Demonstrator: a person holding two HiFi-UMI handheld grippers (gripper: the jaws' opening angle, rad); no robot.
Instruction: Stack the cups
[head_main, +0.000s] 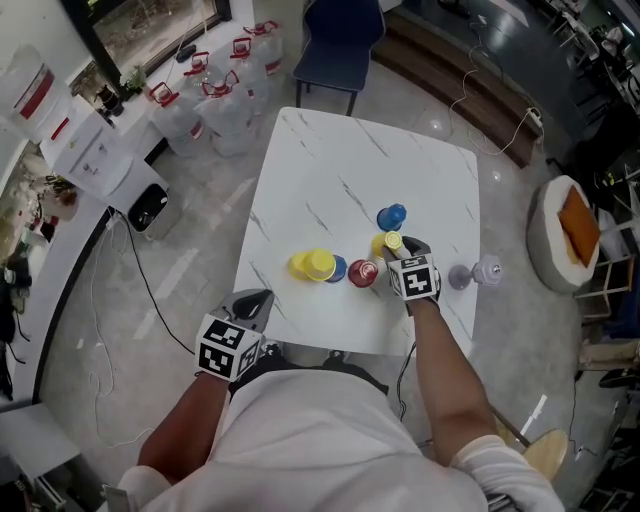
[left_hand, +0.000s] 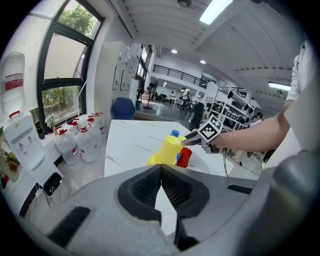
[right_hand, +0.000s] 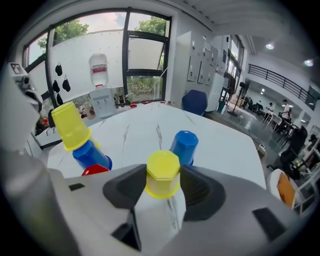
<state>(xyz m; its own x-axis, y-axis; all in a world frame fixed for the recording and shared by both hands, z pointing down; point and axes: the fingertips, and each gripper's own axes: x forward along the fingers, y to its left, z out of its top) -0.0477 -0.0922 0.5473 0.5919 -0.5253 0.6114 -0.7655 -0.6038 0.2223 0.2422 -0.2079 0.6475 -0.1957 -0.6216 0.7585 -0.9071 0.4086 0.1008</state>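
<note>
Filling the middle of the floor is a white marble table (head_main: 330, 170), with a blue chair (head_main: 340, 40) pushed up at its far side and a cluster of big water jugs (head_main: 215, 100) on the tiles beside it.

A person stands at the near edge with a tool in each hand. The left gripper (head_main: 253, 300) hangs just at that near edge, its jaws pressed together with nothing between them, well apart from the cups.

The right gripper (head_main: 398, 252) is down among the cups. An upside-down yellow cup (head_main: 392, 241) stands on the tabletop between its jaws, and both pads sit against the cup's sides, so it is gripping that cup.

Just beyond it stands a lone blue cup (head_main: 391, 216), also upside down. To the left, touching or nearly so, is a red cup (head_main: 362, 273). Next comes a second blue cup (head_main: 338, 268) with a tilted yellow cup (head_main: 320, 264) on top of it. More yellow shows behind that pair, though I cannot tell how it lies.
</note>
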